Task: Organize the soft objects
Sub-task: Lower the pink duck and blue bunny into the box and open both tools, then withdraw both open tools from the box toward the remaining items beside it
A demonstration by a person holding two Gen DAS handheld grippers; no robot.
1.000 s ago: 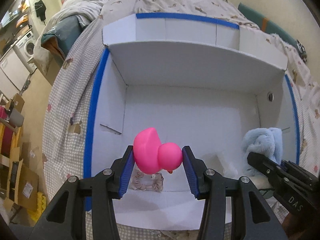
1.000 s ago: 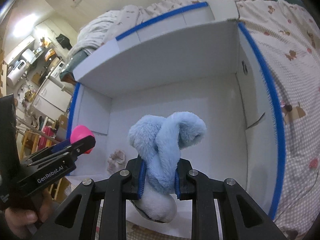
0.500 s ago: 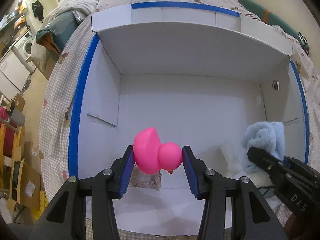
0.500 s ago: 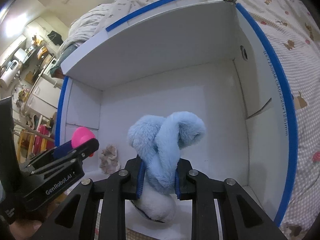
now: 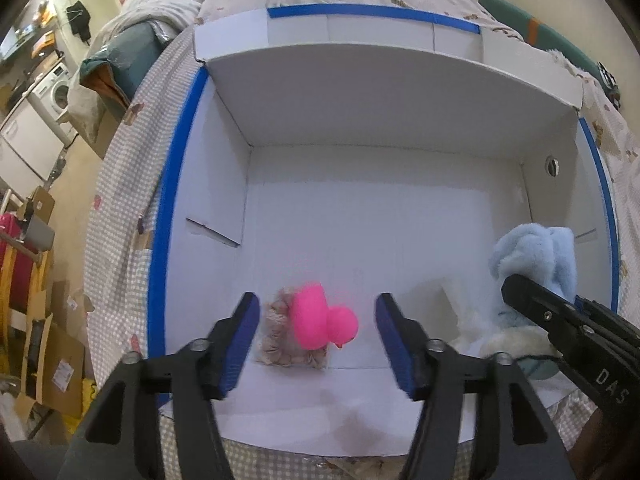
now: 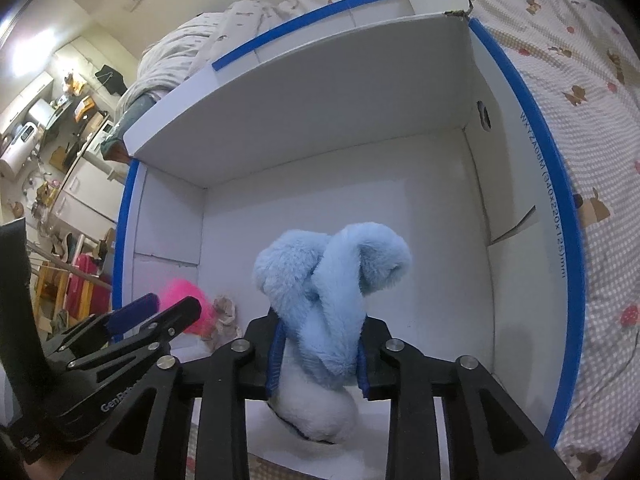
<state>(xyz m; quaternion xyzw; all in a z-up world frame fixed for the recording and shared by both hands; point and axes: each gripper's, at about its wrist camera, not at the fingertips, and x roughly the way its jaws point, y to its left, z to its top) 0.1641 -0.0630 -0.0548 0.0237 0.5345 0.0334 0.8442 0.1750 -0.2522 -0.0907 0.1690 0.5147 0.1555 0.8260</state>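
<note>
A pink rubber duck is blurred, free between the spread fingers of my left gripper, which is open over the near left of the white box. It is just above a beige scrunchie on the box floor. The duck also shows in the right wrist view, beside the scrunchie. My right gripper is shut on a light blue and white plush toy, held over the box's near right. The plush shows in the left wrist view.
The box has blue tape on its rims and an open far flap. It sits on a checked bedspread. Crumpled bedding lies beyond it. Cardboard and appliances stand on the room floor at left.
My left gripper has opened and the pink duck has left its fingers and dropped toward the scrunchie. Both grippers have moved closer over the box. The right gripper still holds the plush.
</note>
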